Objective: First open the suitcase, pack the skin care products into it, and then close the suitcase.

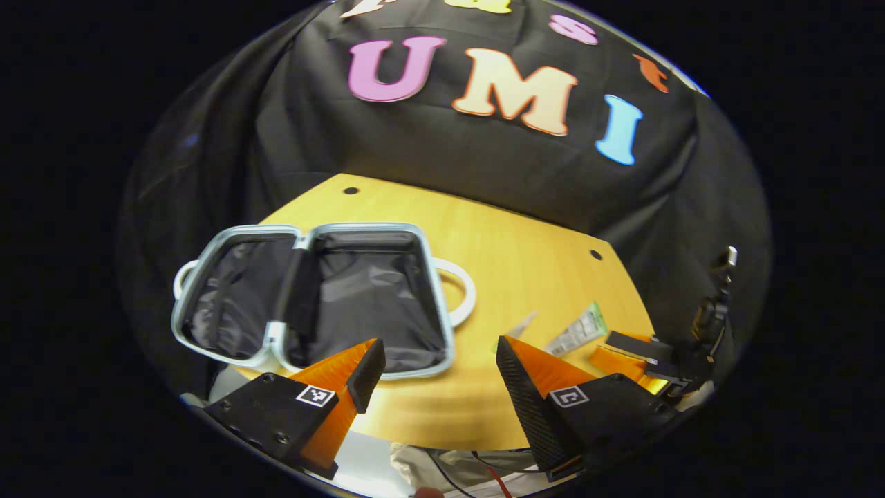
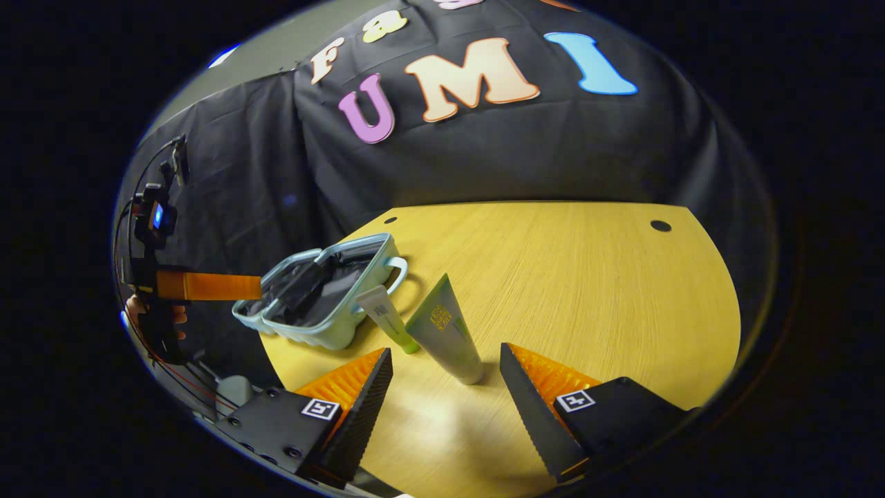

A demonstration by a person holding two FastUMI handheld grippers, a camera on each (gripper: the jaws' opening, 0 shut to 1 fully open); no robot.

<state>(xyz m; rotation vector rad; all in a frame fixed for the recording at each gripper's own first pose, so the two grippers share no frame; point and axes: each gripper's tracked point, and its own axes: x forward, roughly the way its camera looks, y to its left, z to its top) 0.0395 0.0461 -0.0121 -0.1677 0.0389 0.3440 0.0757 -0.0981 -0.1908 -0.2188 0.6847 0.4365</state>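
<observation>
Already open: pale blue hard-shell suitcase (image 1: 311, 297) with black fabric lining, seen in the left gripper view lying flat with both halves splayed on the yellow wooden table (image 1: 525, 256), toward its left side. White loop handle (image 1: 460, 290) sticking out on the right of the case. Left gripper (image 1: 435, 356) held low over the near edge of the table, jaws wide apart, gripping nothing, one fingertip overlapping the near rim of the case. Probably parked there to keep clear of the packing lane while staying ready for the lid. To the right, beyond the fingers, a green-and-white tube (image 1: 577, 330) lying on the wood, with the other gripper (image 1: 650, 360) low beside it.

Next, the right gripper view. Right gripper (image 2: 446, 373) poised just above the table, jaws spread wide, empty. Directly ahead, between the fingers and a little farther, a pale green squeeze tube with a white cap (image 2: 446, 332), cap end pointing near; jaw opening lined up on it, likely for a pinch across the body. Just left of it, touching or nearly so, a smaller white tube with a green cap (image 2: 386, 317), lying right beside the suitcase (image 2: 325, 304). Both products still outside the case, so packing not yet begun. Left gripper (image 2: 207, 285) at far left, reaching toward the case, a hand (image 2: 155, 311) behind it.
</observation>
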